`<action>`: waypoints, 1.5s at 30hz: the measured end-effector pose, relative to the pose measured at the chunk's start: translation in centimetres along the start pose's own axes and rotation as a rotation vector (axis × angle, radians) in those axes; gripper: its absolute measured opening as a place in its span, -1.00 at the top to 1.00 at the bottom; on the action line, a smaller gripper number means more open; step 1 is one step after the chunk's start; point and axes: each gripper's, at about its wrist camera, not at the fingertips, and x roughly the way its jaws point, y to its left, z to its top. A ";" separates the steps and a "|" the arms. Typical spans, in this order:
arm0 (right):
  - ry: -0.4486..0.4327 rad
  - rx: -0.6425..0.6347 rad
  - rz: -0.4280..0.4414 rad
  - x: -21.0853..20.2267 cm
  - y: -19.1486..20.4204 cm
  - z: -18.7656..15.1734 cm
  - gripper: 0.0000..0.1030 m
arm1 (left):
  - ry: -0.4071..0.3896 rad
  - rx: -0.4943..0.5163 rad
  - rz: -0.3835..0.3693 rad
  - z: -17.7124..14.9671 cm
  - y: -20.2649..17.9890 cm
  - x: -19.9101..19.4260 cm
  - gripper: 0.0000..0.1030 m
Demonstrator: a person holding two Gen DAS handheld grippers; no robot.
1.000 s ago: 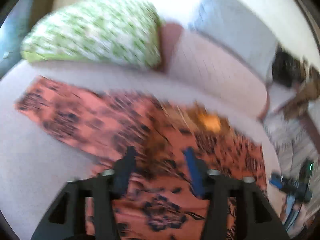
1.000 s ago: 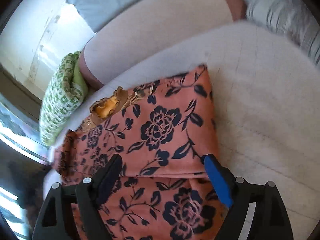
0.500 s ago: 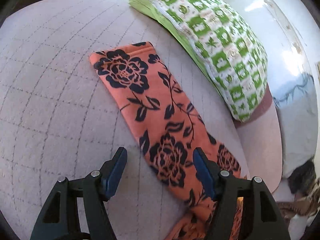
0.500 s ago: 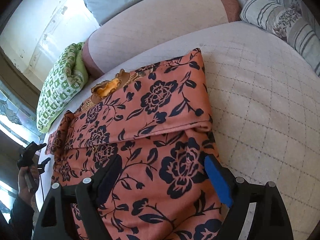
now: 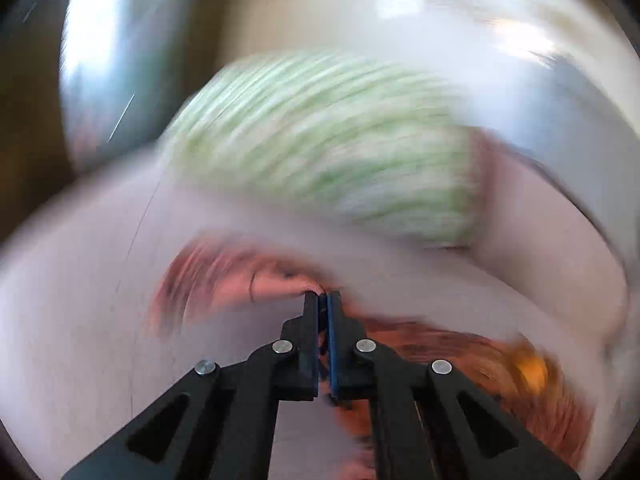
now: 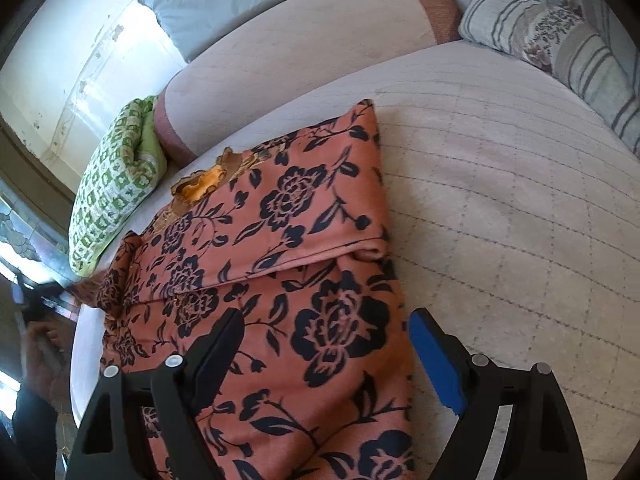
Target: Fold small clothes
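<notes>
An orange garment with dark floral print [image 6: 304,264] lies spread on the pale quilted sofa seat [image 6: 500,184], its right sleeve folded over the body. My right gripper [image 6: 326,330] is open and hovers just above the garment's lower part. In the blurred left wrist view, my left gripper [image 5: 323,300] is shut on an edge of the same garment [image 5: 248,284], at its left sleeve. The cloth trails back under the fingers.
A green and white patterned cushion [image 6: 116,184] lies at the left end of the seat; it also shows in the left wrist view [image 5: 332,152]. Striped cushions [image 6: 560,40] sit at the far right. The sofa backrest [image 6: 304,48] runs behind.
My left gripper was open above the spread sleeve; it has now shut on the cloth and is moving fast, blurring the view. My right gripper stays open over the garment.
</notes>
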 end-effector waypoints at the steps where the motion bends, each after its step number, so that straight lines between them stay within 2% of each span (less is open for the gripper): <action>1: -0.001 0.007 -0.004 0.0 -0.3 0.0 -0.68 | -0.046 0.128 -0.062 -0.3 -3.9 -1.8 0.95; 2: -0.002 0.015 -0.004 0.0 -0.4 0.0 -0.68 | -0.069 0.270 -0.144 -1.5 -8.3 -3.5 0.94; 4: 0.012 0.040 0.004 0.3 -0.6 -0.1 -0.68 | -0.052 0.498 -0.291 -5.0 -15.1 -5.4 0.93; 6: 0.023 0.044 0.016 0.3 -0.4 -0.1 -0.68 | -0.009 0.683 -0.430 -9.5 -20.3 -6.4 0.43; 7: 0.021 0.032 0.020 0.1 0.1 0.0 -0.68 | 0.038 0.731 -0.482 -11.9 -21.8 -6.5 0.11; 9: 0.007 -0.003 0.037 -0.6 1.0 0.4 -0.71 | 0.116 0.719 -0.516 -13.8 -22.3 -6.0 0.09; 12: -0.003 -0.041 0.051 -0.9 2.1 1.0 -0.74 | 0.221 0.654 -0.471 -14.8 -19.8 -5.4 -0.08; 16: 0.010 -0.059 0.076 0.3 3.8 2.1 -0.75 | 0.205 0.613 -0.398 -13.9 -14.1 -6.0 -0.18; 20: 0.011 -0.098 0.177 1.9 7.0 3.9 -0.75 | 0.184 0.417 -0.230 -10.9 -7.6 -2.8 -0.28; 21: 0.021 -0.111 0.221 2.7 8.0 4.6 -0.75 | 0.195 0.361 -0.193 -10.3 -5.9 -1.8 -0.28; 23: 0.132 -0.059 0.245 5.1 9.8 5.6 -0.75 | 0.209 0.298 -0.120 -9.7 -4.1 -0.1 -0.28; 24: 0.110 -0.099 0.220 5.0 11.4 5.5 -0.75 | 0.222 0.285 -0.089 -9.5 -3.5 0.7 -0.28; 26: 0.011 -0.444 0.068 4.1 17.6 3.1 -0.75 | 0.231 0.266 -0.070 -9.2 -2.7 1.5 -0.28; 28: -0.019 -0.690 0.010 4.1 22.1 -0.6 -0.75 | 0.243 0.261 -0.066 -9.3 -2.9 2.4 -0.28; 31: -0.034 -0.906 -0.102 6.3 26.2 -4.5 -0.73 | 0.266 0.253 -0.090 -9.9 -3.6 3.7 -0.28; 33: 0.008 -0.936 -0.151 8.8 26.8 -5.2 -0.57 | 0.305 0.244 -0.082 -10.5 -3.8 4.5 -0.28; 34: 0.074 -0.920 -0.198 11.0 26.4 -5.2 -0.03 | 0.324 0.240 -0.078 -10.6 -4.0 4.9 -0.28; 35: 0.114 -0.896 -0.223 12.2 25.9 -4.9 0.34 | 0.342 0.237 -0.072 -10.9 -3.9 5.3 -0.28; 37: 0.098 -0.787 -0.178 11.1 24.7 -3.2 0.62 | 0.337 0.231 -0.072 -11.1 -3.6 5.3 -0.28; 40: 0.002 -0.547 -0.109 6.8 21.3 0.9 0.63 | 0.341 0.227 -0.077 -11.3 -3.3 5.6 -0.28; 41: -0.023 -0.445 -0.054 5.2 19.5 2.3 0.63 | 0.339 0.228 -0.080 -11.3 -3.3 5.5 -0.28; 42: -0.051 -0.319 -0.004 3.5 16.9 3.6 0.63 | 0.338 0.230 -0.081 -11.3 -3.2 5.5 -0.28; 43: -0.096 -0.143 0.026 1.7 12.7 4.9 0.61 | 0.338 0.232 -0.082 -11.4 -3.2 5.5 -0.28; 45: -0.136 0.088 0.052 0.9 6.9 5.5 0.51 | 0.339 0.231 -0.084 -11.4 -3.0 5.4 -0.28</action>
